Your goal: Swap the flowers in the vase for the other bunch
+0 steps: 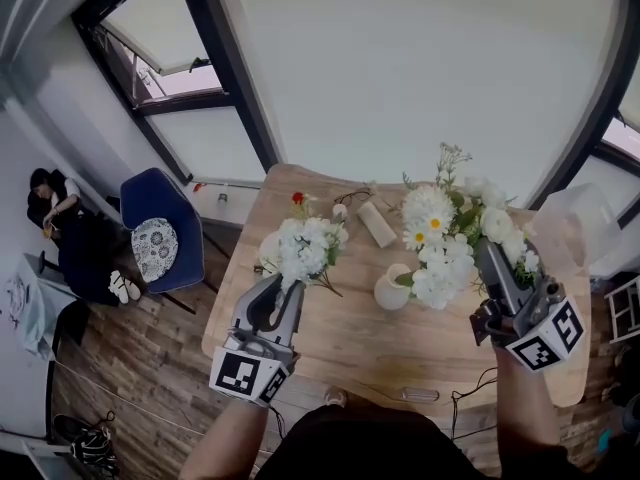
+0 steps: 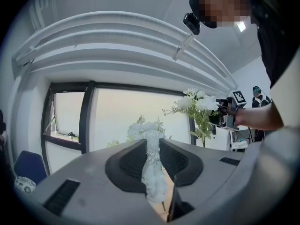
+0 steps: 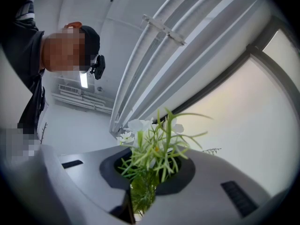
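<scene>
- Wooden worktop (image 1: 330, 343) fills the middle of the head view, with a white vase (image 1: 390, 291) standing on it between the two bunches.
- On the left of that view, the left gripper (image 1: 284, 286) holds a white bunch (image 1: 303, 247) over the worktop's left part, its heads pointing away from the person.
- On the right, the right gripper (image 1: 490, 256) holds a daisy bunch (image 1: 440, 238). The lowest heads of this bunch overlap the vase's right side in the picture, and I cannot tell whether they touch it.
- A beige block (image 1: 377, 224) lies on the worktop behind the vase, and a red flower (image 1: 297, 198) lies near the far left edge.
- A blue chair (image 1: 150, 208) with a patterned cushion stands on the floor to the left of the worktop.
- In the left gripper view, the jaws are nearly together and clamp the white-wrapped stem of the white bunch (image 2: 152, 170). Its blooms rise just beyond the jaw tips.
- Further right in the same view, the daisy bunch (image 2: 198, 102) is upright in the other gripper.
- In the right gripper view, the jaws are nearly closed and pinch the green stems of the daisy bunch (image 3: 146, 170). Thin leaves and white blossoms fan out above the jaws.
</scene>
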The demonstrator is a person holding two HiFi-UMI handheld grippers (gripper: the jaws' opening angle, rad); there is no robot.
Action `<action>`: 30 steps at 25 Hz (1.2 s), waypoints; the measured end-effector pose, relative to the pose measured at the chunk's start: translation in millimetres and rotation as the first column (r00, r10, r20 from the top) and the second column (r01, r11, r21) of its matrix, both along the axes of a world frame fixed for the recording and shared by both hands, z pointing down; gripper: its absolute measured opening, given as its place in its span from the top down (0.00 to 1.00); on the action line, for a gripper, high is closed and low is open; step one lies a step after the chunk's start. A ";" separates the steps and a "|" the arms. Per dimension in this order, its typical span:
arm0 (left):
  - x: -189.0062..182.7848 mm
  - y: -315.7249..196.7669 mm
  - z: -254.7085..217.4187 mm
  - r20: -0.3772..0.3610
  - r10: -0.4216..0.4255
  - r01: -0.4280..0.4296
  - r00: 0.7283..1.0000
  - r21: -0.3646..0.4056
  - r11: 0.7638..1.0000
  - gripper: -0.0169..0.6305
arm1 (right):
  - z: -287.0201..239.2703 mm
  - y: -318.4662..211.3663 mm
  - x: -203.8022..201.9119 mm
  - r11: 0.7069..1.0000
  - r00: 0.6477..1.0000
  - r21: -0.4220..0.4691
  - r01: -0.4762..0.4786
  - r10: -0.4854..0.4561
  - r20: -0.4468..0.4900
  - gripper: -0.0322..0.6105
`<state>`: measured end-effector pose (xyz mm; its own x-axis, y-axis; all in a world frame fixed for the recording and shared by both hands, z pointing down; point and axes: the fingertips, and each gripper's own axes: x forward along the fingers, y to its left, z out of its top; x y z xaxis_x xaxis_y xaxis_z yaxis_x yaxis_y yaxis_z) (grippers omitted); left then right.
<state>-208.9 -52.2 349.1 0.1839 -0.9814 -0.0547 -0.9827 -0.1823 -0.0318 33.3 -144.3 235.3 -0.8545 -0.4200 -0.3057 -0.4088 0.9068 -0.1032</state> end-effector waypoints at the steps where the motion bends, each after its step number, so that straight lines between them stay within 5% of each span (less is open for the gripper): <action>1: -12.4 -2.0 5.0 -0.008 -0.007 0.007 1.000 -0.005 1.000 0.85 | 3.3 -5.1 -14.8 1.000 1.000 -0.002 0.009 -0.009 -0.005 0.82; 30: 9.0 42.9 -6.0 -0.068 -0.082 0.079 0.994 -0.042 0.996 0.85 | 5.8 -12.2 -32.4 0.996 0.995 -0.001 0.094 -0.094 -0.014 0.82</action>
